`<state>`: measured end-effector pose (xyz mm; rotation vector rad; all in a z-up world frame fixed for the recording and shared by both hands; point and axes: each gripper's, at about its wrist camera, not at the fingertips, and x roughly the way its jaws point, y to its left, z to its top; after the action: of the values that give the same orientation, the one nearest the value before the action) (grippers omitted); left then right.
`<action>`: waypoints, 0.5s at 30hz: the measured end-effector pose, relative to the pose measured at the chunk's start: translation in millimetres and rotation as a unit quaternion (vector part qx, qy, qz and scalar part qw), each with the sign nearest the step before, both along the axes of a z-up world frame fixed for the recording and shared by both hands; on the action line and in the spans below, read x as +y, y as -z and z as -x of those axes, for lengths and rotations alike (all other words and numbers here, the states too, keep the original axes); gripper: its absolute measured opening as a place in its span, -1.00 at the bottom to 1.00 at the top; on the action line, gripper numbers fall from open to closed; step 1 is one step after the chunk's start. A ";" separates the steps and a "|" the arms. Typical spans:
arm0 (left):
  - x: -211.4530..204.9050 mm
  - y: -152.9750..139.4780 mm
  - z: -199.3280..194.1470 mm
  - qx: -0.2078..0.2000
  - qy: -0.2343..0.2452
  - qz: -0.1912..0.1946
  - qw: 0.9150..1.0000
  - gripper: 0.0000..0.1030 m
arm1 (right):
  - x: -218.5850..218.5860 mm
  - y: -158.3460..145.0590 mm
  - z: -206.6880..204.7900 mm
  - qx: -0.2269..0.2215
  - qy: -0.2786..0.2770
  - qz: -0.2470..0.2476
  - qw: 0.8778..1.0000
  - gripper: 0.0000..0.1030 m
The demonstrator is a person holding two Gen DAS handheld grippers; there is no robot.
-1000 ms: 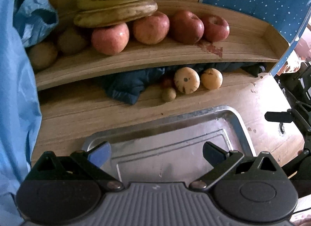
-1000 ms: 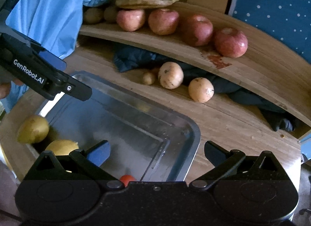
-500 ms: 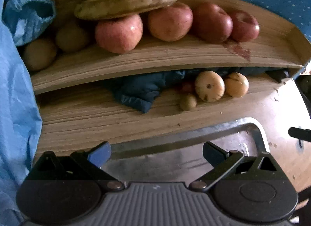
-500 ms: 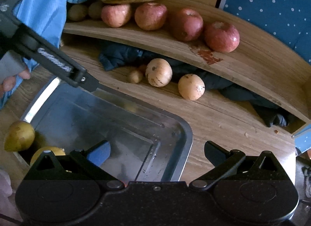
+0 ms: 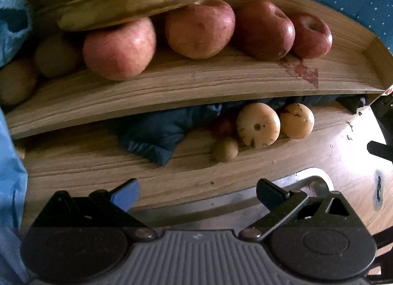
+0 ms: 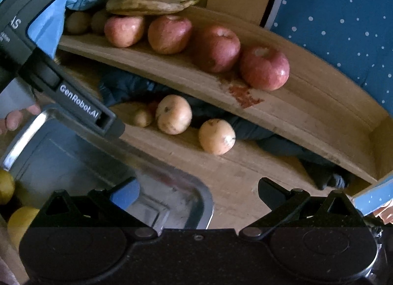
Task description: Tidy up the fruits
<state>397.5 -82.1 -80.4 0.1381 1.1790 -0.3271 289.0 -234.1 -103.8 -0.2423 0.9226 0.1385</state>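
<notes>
Several red apples (image 5: 120, 48) (image 6: 264, 68) line a raised wooden shelf (image 5: 196, 81), with bananas (image 5: 137, 2) stacked above them and kiwis (image 5: 55, 55) at the shelf's left. Under the shelf lie two pale round fruits (image 5: 258, 124) (image 6: 216, 136), a small kiwi (image 5: 224, 150) and a half-hidden red fruit (image 5: 224, 126). My left gripper (image 5: 197, 190) is open and empty over the tray's far rim, short of these fruits. My right gripper (image 6: 197, 190) is open and empty over the metal tray's (image 6: 201, 196) right corner. Yellow fruits (image 6: 19, 218) sit by the tray's left side.
A dark blue cloth (image 5: 152, 132) is bunched under the shelf. Light blue fabric (image 5: 9, 186) hangs at the left. A blue dotted panel (image 6: 343, 27) stands behind the shelf. The left gripper's body (image 6: 73, 103) and a hand (image 6: 14, 116) cross the right wrist view above the tray.
Both grippers have advanced toward the shelf; the fruits look larger and less of the tray shows. Both stay open and empty.
</notes>
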 end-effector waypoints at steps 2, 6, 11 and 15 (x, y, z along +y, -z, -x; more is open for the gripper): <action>-3.6 2.3 -3.1 0.001 0.002 0.002 1.000 0.99 | -3.6 0.5 -5.1 -0.003 0.002 -0.001 1.000 0.99; -8.7 4.4 -7.3 -0.006 0.006 0.000 1.000 0.99 | -10.7 4.2 -16.2 -0.004 0.004 -0.001 1.000 0.95; -17.1 6.7 -7.5 -0.012 0.031 -0.005 0.999 0.99 | -17.6 12.1 -29.1 0.000 -0.011 0.005 1.000 0.91; -20.4 10.5 -6.0 -0.012 0.047 -0.011 0.999 0.99 | -24.9 18.2 -38.6 0.004 -0.026 0.017 1.000 0.90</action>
<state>403.5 -102.5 -90.9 0.2167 1.1544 -0.3932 327.6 -259.0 -122.1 -0.2979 0.9273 0.1724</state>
